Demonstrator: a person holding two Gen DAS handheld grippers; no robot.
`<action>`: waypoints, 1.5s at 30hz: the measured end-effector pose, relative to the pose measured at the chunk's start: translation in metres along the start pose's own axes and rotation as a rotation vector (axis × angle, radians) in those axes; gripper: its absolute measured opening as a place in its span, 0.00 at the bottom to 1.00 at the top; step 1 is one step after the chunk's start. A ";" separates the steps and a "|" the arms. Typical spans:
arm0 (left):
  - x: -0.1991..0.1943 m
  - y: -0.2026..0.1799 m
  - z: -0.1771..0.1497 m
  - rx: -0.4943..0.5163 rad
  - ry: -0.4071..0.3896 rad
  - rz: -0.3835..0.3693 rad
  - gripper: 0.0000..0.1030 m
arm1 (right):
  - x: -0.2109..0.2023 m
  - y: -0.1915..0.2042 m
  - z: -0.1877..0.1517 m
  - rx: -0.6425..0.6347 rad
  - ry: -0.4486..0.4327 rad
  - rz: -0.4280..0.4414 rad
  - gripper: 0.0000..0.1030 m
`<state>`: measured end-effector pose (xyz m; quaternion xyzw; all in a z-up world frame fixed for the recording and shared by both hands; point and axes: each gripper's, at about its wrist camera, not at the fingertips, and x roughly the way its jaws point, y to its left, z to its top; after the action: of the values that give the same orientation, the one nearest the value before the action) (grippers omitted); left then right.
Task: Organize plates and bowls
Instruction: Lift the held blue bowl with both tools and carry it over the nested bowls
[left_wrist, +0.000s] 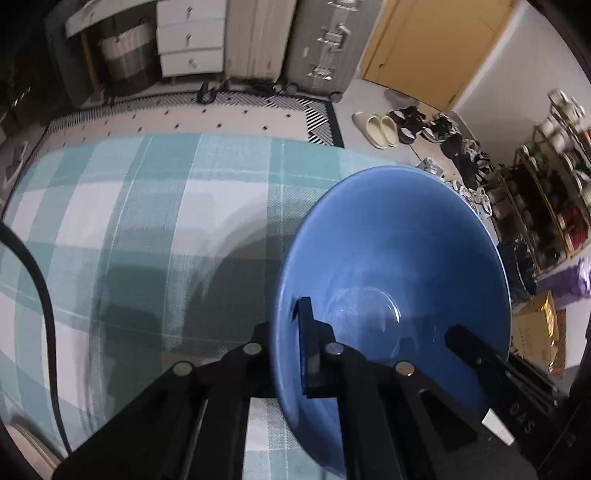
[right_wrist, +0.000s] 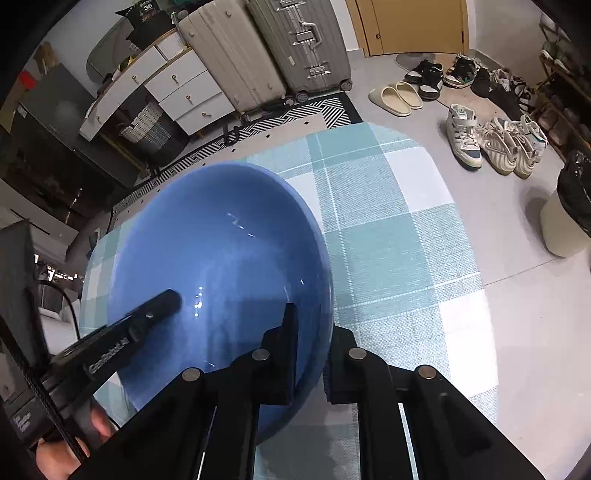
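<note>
A large blue bowl (left_wrist: 395, 251) is held above a table with a teal and white checked cloth (left_wrist: 147, 206). My left gripper (left_wrist: 286, 343) is shut on the bowl's left rim, one finger inside and one outside. My right gripper (right_wrist: 314, 343) is shut on the same bowl (right_wrist: 207, 251) at its right rim, one finger inside and one outside. The right gripper's finger (left_wrist: 476, 350) shows inside the bowl in the left wrist view. The left gripper's finger (right_wrist: 147, 314) shows inside the bowl in the right wrist view. No other plates or bowls are in view.
The checked cloth (right_wrist: 388, 221) covers the whole table. Beyond it are a patterned rug (left_wrist: 221, 107), two suitcases (right_wrist: 266, 55), a white drawer unit (right_wrist: 177, 88), shoes on the floor (right_wrist: 491, 140), a shelf rack (left_wrist: 554, 192) and a black cable (left_wrist: 37, 295) at the left.
</note>
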<state>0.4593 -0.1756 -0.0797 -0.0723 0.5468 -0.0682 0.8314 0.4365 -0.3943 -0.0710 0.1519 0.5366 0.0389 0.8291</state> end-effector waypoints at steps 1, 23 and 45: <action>-0.002 0.000 -0.002 0.010 -0.006 0.006 0.01 | 0.000 -0.002 0.000 0.008 -0.006 0.003 0.09; -0.119 0.006 -0.045 0.042 -0.153 0.051 0.02 | -0.090 0.032 -0.061 0.014 -0.113 0.086 0.09; -0.311 0.026 -0.149 -0.003 -0.432 0.048 0.05 | -0.269 0.108 -0.187 -0.099 -0.288 0.186 0.09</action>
<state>0.2014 -0.0968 0.1371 -0.0735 0.3578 -0.0305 0.9304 0.1651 -0.3136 0.1264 0.1639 0.3936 0.1197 0.8966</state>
